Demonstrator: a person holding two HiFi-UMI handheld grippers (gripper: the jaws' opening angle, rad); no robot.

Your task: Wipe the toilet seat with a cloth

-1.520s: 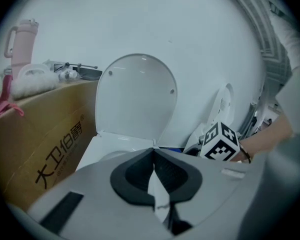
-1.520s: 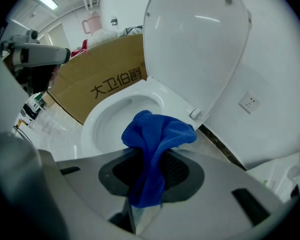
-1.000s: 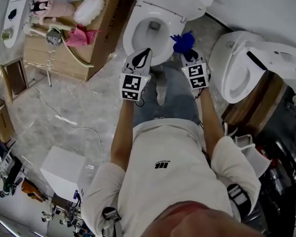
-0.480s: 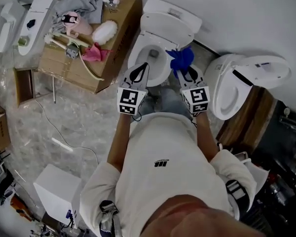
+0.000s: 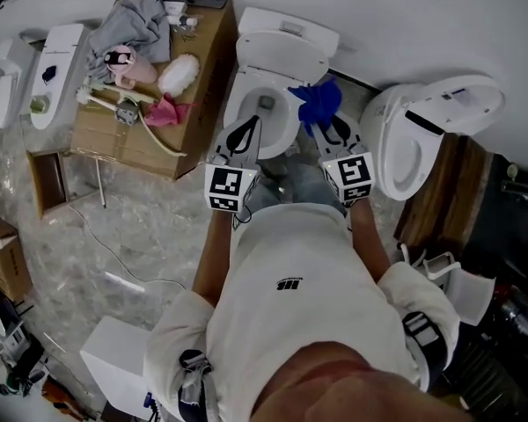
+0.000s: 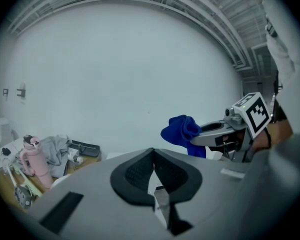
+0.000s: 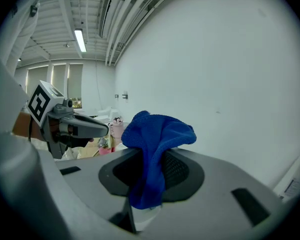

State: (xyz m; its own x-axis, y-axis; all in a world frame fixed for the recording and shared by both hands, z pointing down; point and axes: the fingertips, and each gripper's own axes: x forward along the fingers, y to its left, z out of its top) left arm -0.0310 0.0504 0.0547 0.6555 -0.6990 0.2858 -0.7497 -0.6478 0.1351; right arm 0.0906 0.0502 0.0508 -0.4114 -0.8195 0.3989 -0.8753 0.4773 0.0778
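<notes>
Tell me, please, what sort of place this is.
Probably a test space or workshop, not a home bathroom: the middle toilet and the right toilet stand side by side, beside a cardboard box heaped with cleaning things; a cable lies on the floor.

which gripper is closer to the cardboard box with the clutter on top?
Left. The left gripper, jaws shut, is at the toilet bowl edge beside the cardboard box; the right gripper, clamping the blue cloth, is across the bowl, farther away.

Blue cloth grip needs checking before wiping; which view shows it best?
The right gripper view: the blue cloth bulges up close, pinched between the right tool's jaws. The head view shows it small; the left gripper view shows it from the side.
</notes>
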